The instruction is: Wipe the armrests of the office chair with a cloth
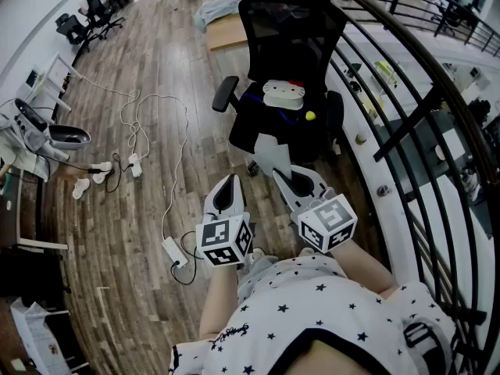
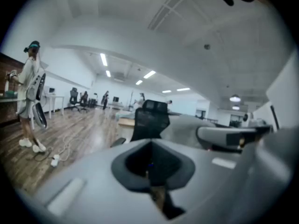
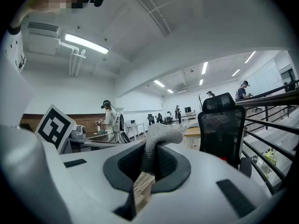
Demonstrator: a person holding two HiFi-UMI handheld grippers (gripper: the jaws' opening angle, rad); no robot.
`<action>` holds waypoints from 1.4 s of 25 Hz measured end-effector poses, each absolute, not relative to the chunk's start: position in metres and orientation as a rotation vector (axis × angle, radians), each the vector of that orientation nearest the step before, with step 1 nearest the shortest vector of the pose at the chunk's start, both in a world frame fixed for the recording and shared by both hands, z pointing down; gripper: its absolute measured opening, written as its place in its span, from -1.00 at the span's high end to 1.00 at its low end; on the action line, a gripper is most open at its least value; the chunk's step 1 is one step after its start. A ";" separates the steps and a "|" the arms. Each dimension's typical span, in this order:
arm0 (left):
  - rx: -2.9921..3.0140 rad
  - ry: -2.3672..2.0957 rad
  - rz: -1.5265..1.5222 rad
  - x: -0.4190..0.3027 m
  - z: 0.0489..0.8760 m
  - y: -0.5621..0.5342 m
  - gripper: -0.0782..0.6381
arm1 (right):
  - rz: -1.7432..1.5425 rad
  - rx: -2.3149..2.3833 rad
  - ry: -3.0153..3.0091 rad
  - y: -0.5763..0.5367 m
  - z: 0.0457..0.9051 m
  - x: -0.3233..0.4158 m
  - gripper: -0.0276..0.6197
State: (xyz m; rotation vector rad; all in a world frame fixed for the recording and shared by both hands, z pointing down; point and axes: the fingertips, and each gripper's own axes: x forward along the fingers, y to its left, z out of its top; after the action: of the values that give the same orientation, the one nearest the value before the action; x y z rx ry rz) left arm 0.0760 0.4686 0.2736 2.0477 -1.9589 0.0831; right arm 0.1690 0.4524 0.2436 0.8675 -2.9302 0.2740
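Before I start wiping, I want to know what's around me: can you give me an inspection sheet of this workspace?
Surface: wooden floor; no table in use.
Job's things: black office chair upright, armrests bare; grey cloth already picked up.
Clutter: white cat-face cushion and a small yellow item on the seat.
Grippers: left tongs shut, empty; right tongs shut on the cloth.
Cables: white cords and a power strip on the floor, left of the chair.
Surroundings: black railing close on the right; more chairs far off.
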 end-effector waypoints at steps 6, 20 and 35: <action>2.036 -1.962 0.065 0.073 0.278 0.467 0.77 | 0.273 0.886 -2.920 0.451 0.248 0.170 0.83; 2.120 -1.895 0.102 0.002 0.279 0.456 0.77 | 0.307 0.995 -2.915 0.444 0.248 0.100 0.83; 2.157 -1.816 0.127 -0.054 0.294 0.455 0.77 | 0.340 1.049 -2.884 0.452 0.257 0.049 0.83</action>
State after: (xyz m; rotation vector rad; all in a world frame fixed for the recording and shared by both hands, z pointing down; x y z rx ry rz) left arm -0.0545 0.4554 0.2938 2.1572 -1.8163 0.1269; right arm 0.0492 0.4524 0.2570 1.0495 -2.8844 0.3404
